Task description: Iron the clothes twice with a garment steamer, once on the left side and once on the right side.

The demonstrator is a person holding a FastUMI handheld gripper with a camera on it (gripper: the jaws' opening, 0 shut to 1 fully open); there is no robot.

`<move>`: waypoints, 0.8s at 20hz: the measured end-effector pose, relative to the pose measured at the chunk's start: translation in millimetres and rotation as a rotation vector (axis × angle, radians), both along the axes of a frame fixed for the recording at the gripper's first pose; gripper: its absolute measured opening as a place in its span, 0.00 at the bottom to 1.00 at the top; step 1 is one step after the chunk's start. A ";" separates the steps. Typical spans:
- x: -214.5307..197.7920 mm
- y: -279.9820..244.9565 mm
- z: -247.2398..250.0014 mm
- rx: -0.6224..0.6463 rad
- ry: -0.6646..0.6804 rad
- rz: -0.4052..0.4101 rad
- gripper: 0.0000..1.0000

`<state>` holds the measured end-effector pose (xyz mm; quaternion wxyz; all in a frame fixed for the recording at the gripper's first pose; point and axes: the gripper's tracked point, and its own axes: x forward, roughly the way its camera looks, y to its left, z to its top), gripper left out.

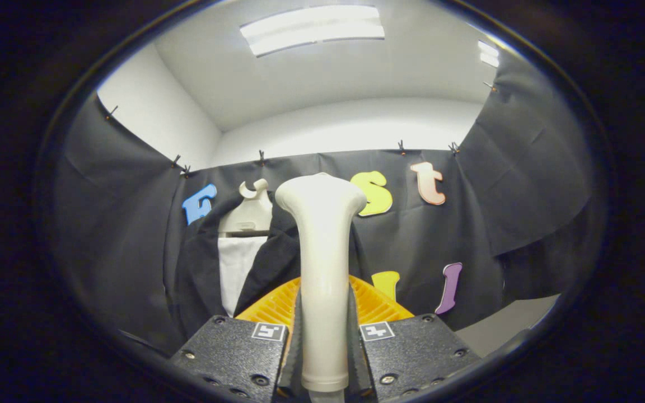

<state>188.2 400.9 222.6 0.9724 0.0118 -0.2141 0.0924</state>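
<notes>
We see one dark jacket point(277, 252) hanging on one cream plastic hanger point(249, 215) against the black cloth wall point(468, 224), with a white shirt panel point(235, 274) showing between its open fronts. The garment sits at about ten o'clock from the claw, beyond the fingers and well apart from them.

Next in size is one cream, smooth plastic garment steamer point(322, 268), upright, its straight handle rising between the fingers and flaring into a broad rounded head at twelve o'clock. The head overlaps the jacket's right front in our view; we cannot tell whether it touches the cloth.

Behind the steamer's handle we see one orange ribbed plastic piece point(378, 305), fanning out at eleven and one o'clock just ahead of the fingers; what it belongs to we cannot tell.

The claw point(322, 358) is drawn narrow, both fingers pressing the steamer's handle from either side and holding it. Each finger block carries one small square marker point(269, 331), two in all.

At four o'clock a strip of pale grey desk point(513, 322) shows beneath the cloth.
</notes>
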 end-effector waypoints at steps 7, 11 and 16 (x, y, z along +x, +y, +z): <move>8.7 10.2 -49.7 -0.059 0.081 0.000 0.35; 3.5 5.0 -81.5 -0.089 0.138 -0.007 0.35; -6.0 3.3 -114.8 -0.115 0.206 -0.013 0.35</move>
